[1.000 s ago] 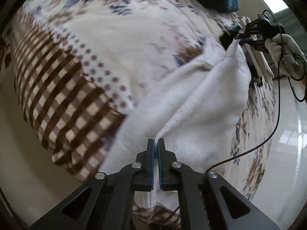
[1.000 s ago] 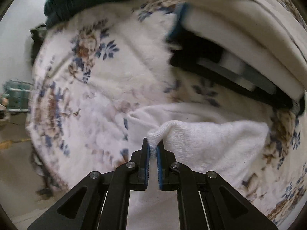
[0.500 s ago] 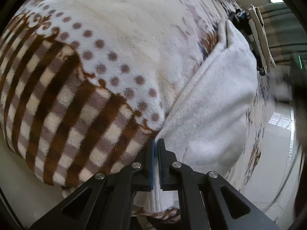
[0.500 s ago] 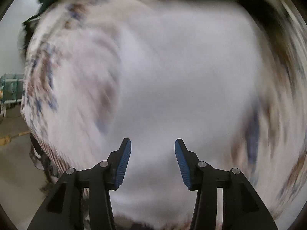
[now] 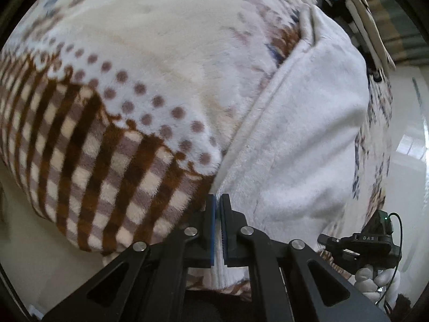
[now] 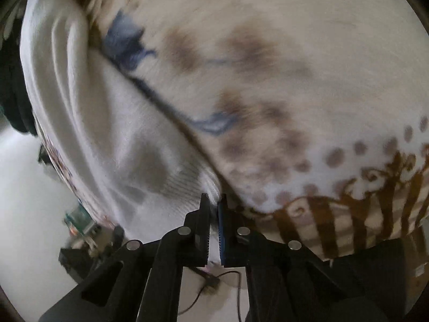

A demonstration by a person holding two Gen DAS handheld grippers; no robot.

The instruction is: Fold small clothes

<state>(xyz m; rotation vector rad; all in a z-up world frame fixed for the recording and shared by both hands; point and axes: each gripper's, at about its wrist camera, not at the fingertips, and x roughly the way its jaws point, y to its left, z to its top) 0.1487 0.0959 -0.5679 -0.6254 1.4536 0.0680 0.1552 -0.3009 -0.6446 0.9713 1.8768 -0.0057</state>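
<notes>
A bed covered by a plush blanket [image 5: 166, 61] printed with blue and brown flowers, a band of brown dots and a brown checked border along its near edge. A white fleece garment [image 5: 300, 145] lies flat on the blanket at the right, reaching that near edge.

Left hand-held gripper [image 5: 219, 204]: black frame, blue pads, silver screws. Right hand-held gripper [image 6: 213, 204] built alike; "DAS" marking, green light, black cable, white glove [image 5: 375, 281] seen.

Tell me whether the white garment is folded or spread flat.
Folded over once. The white garment lies doubled on the blanket, one long edge a rounded fold, and each tool grips a near corner.
</notes>
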